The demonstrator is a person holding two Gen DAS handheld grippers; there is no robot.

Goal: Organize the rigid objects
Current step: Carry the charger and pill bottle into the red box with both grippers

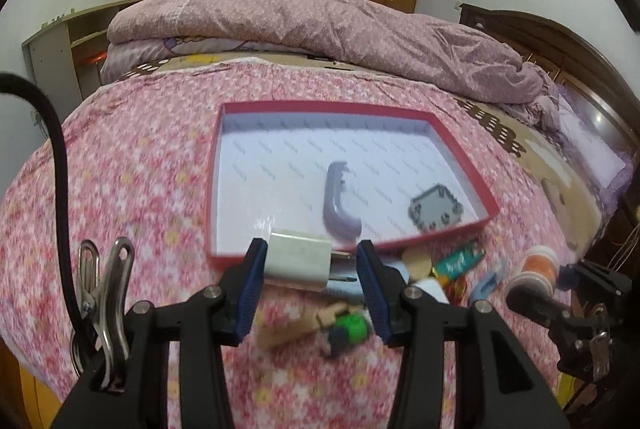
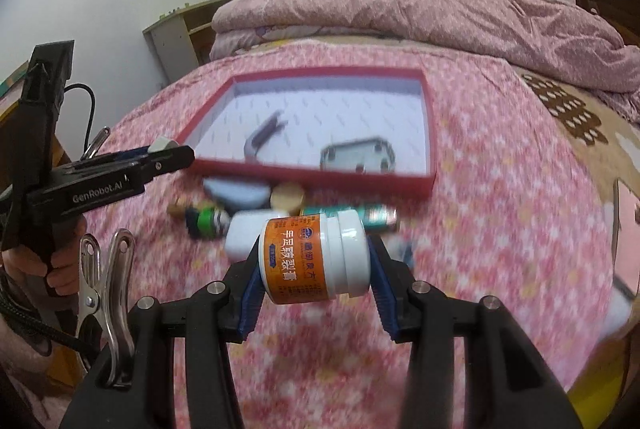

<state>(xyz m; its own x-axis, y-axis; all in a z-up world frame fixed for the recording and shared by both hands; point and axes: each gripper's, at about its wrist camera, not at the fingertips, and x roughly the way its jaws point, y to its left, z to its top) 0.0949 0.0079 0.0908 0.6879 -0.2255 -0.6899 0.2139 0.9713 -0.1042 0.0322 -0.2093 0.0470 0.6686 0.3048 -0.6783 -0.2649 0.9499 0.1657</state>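
My left gripper is shut on a white plug charger, held sideways with its prongs against the right pad, above the near rim of the red tray. My right gripper is shut on a white jar with an orange label, lying sideways above the bed. The tray holds a lilac handle and a grey square part. The left gripper shows at the left of the right wrist view, with the charger in it.
Loose items lie on the pink floral bedspread before the tray: a green-and-wood toy, a pale blue piece, a round wooden lid, a green tube, a white box. A folded quilt lies behind.
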